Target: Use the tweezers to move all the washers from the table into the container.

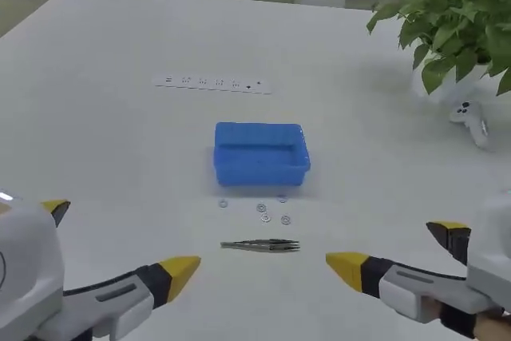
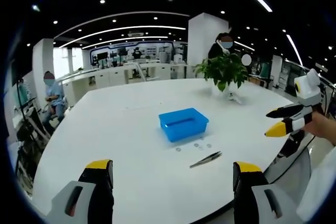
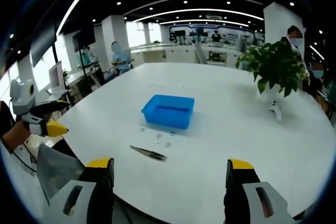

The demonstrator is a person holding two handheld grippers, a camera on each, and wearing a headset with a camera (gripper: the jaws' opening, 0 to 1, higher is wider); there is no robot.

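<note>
On the bench (image 1: 112, 53), the washers (image 1: 261, 208) lie just in front of the container (image 1: 260, 157), with the tweezers (image 1: 260, 245) just nearer. The left gripper (image 1: 118, 239) and right gripper (image 1: 397, 249) hover nearer still, fingers spread wide, empty.

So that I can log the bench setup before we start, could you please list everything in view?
table: one, white, under everything
container: one, blue, middle of the table
washers: about five, silvery, between container and tweezers
tweezers: one pair, metallic, in front of the washers
power strip: one, white, behind the container
plant: one, green, potted, far right
left gripper: one, yellow-tipped, open, near left
right gripper: one, yellow-tipped, open, near right
</note>
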